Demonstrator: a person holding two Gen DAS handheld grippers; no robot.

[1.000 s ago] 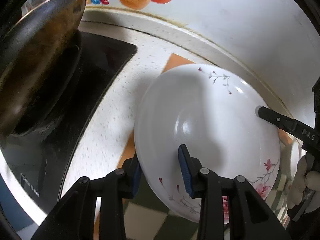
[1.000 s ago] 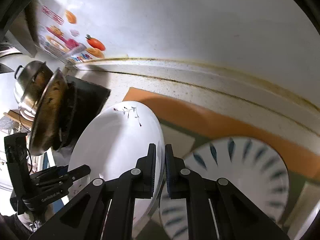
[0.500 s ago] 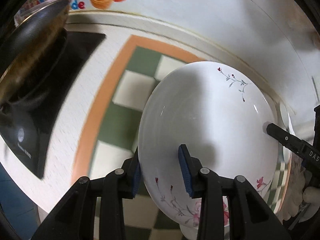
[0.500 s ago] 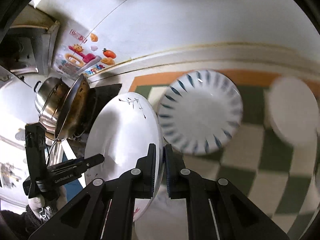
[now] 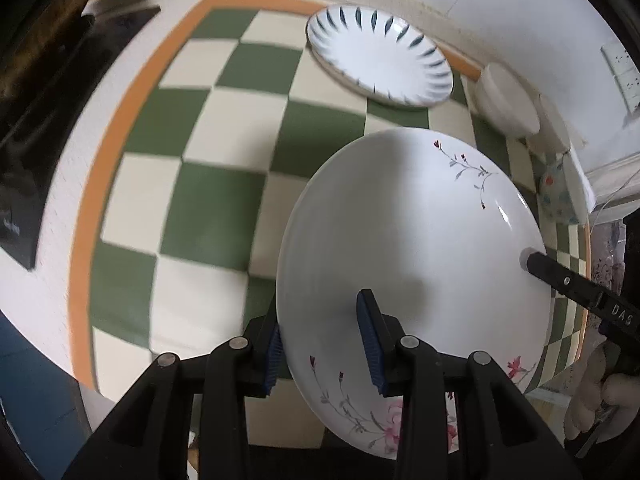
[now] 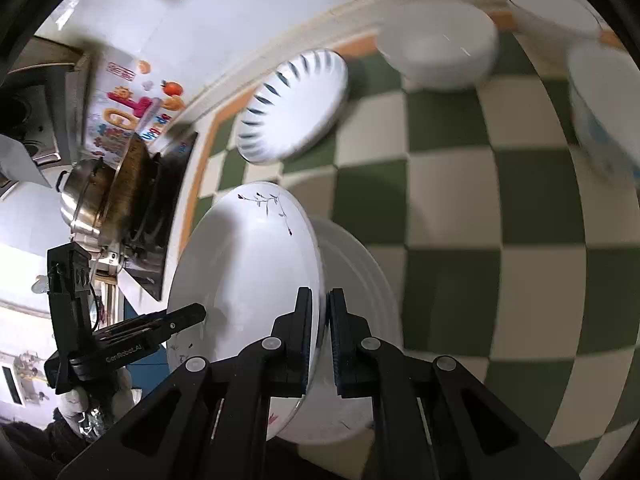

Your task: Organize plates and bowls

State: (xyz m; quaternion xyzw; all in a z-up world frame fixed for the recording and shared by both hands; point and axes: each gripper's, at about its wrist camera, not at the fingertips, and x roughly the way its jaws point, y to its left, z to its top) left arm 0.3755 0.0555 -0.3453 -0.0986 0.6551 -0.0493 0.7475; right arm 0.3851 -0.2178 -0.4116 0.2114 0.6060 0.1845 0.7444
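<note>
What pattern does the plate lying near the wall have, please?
The plate is white with dark blue dashes radiating around its rim; the left wrist view shows it best.

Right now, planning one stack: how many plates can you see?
3: floral plate held by left gripper and right gripper; blue-streaked plate on the mat's far side; white plate below the floral one. More may be hidden.
</note>
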